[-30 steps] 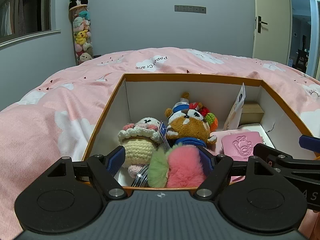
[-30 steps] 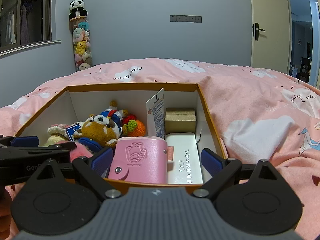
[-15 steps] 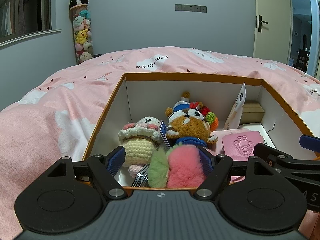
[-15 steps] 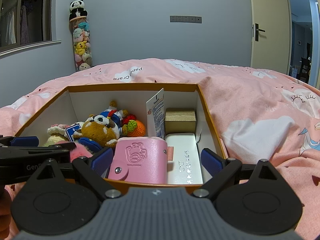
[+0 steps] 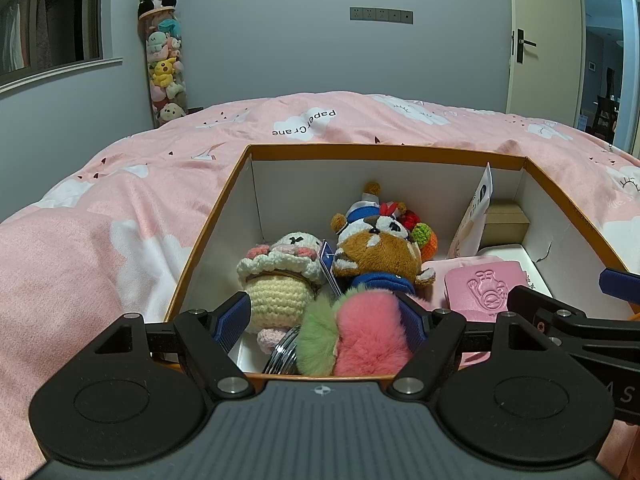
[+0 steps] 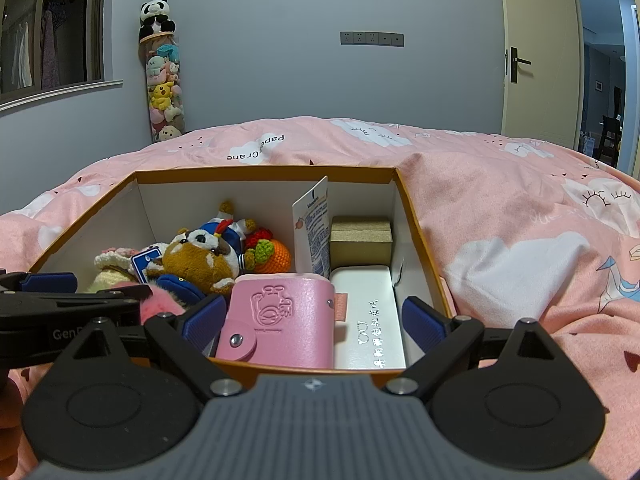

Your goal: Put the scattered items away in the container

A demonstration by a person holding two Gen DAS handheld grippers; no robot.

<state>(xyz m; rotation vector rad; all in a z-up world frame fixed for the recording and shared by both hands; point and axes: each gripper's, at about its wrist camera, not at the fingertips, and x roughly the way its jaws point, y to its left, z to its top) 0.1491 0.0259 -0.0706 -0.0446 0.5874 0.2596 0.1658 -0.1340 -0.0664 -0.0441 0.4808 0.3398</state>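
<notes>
— Where does the box (image 6: 416, 224) sit?
— On the bed (image 6: 520, 216). Inside, the card holder (image 6: 288, 320) lies nearest; the plush dog (image 6: 196, 256) at ten o'clock, the small carton (image 6: 360, 240) at one o'clock behind the flat case (image 6: 368, 320).

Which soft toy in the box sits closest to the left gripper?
The pink-and-green pompom, right between the left gripper's fingers; crocheted doll and brown plush sit farther back.

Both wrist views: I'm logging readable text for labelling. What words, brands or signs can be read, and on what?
"Paper Crane", upside down: pink cloud-print bedspread.
"Gen", then cut off: black left claw arm, seen from the right wrist.
"AS", partial: black right claw arm, seen from the left wrist.
Silver characters on white rectangular case: unreadable.
Fine print on upright white card: too small.
</notes>
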